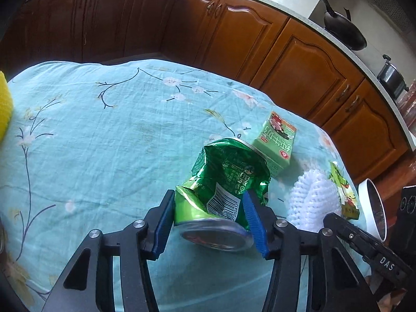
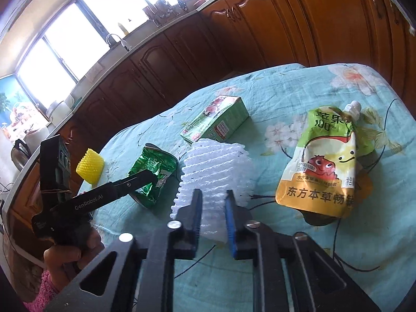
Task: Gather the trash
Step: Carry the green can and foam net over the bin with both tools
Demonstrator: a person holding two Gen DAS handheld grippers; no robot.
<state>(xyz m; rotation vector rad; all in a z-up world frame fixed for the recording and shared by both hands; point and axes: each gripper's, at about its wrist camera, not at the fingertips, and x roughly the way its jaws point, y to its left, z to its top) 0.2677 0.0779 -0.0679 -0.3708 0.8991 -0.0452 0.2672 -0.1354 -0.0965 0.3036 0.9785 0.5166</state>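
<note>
On the blue flowered surface (image 1: 104, 130), the left claw (image 1: 208, 208) grips the crushed green can (image 1: 223, 179), pads pressed to its sides. Just right of the can, the right claw (image 2: 213, 205) is pinched shut on the white foam net (image 2: 215, 166). Beyond the can lies a green carton (image 1: 277, 143), touching its far end.

In the left wrist view the yellow foam net (image 1: 5, 104) is cut off by the left edge, and the white bowl (image 1: 371, 208) past the tabletop's right edge is partly hidden. The juice pouch (image 1: 343, 189) lies half behind the white foam net (image 1: 312, 197).
</note>
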